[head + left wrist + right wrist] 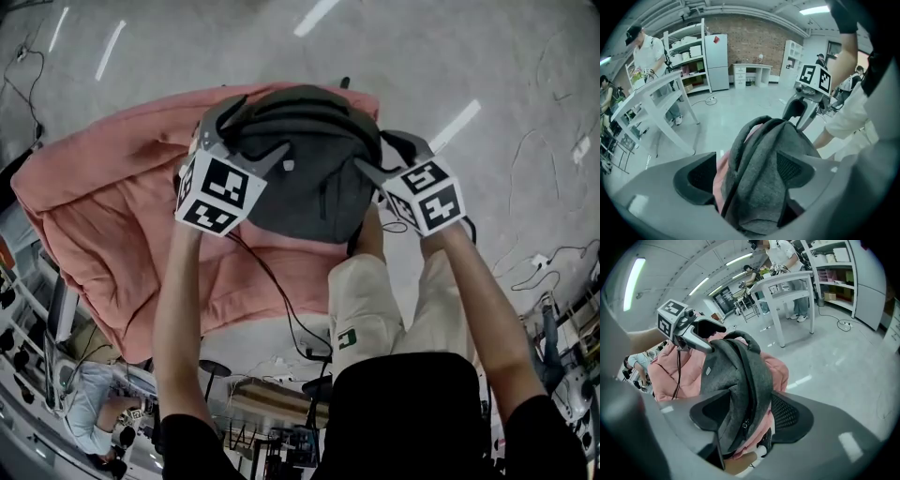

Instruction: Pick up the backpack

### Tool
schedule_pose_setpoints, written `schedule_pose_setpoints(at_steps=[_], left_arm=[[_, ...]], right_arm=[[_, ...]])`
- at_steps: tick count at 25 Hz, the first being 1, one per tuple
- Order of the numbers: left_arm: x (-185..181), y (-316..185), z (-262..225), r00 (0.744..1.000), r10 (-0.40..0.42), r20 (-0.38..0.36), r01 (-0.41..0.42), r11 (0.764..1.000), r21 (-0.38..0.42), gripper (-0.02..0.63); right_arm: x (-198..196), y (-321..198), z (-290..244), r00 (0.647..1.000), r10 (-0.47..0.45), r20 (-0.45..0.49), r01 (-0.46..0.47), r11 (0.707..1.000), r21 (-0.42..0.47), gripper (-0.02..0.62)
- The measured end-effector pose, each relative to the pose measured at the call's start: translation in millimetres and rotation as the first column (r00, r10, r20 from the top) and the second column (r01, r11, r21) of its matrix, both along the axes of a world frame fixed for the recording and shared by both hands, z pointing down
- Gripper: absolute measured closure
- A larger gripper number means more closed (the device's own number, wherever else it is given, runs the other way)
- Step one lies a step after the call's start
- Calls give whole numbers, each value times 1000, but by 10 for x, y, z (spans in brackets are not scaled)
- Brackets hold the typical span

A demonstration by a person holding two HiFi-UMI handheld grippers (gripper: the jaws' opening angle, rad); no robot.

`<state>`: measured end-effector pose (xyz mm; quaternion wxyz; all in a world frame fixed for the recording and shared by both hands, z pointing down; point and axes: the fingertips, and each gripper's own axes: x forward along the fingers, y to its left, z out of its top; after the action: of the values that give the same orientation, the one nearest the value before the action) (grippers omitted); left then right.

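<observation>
Grey backpack (309,183) lies on pink quilt (112,206); left gripper (265,122) and right gripper (375,150) both stand wide astride its top, pads apparently not pressing; risk: pinching loose fabric or quilt, so the bag slips.

The backpack (309,187) lies on the cushion (112,216); my left gripper (249,131) flanks its left, my right gripper (377,155) its right.
</observation>
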<state>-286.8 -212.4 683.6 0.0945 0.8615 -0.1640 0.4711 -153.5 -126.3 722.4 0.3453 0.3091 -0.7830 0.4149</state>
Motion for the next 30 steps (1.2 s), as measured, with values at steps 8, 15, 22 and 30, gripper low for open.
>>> schedule_pose_setpoints(at_steps=[8,15,22,30], left_arm=[[103,-52,242,987,161,6,-159,980,-119,204],[119,-27,342,971,237,-37,-237,923,-304,215],[163,58,380,965,254,-62,-259,894,-365,258],[181,55,490,968,240,-69,-247,884,-397,242]], right_arm=[[15,-34,140,997,44,57,-42,998,-39,314],[-20,-49,169,996,36,82,-31,998,-64,316],[-9,-32,189,993,19,119,-11,998,-69,316],[-12,-67,255,992,11,125,-2,998,-68,316]])
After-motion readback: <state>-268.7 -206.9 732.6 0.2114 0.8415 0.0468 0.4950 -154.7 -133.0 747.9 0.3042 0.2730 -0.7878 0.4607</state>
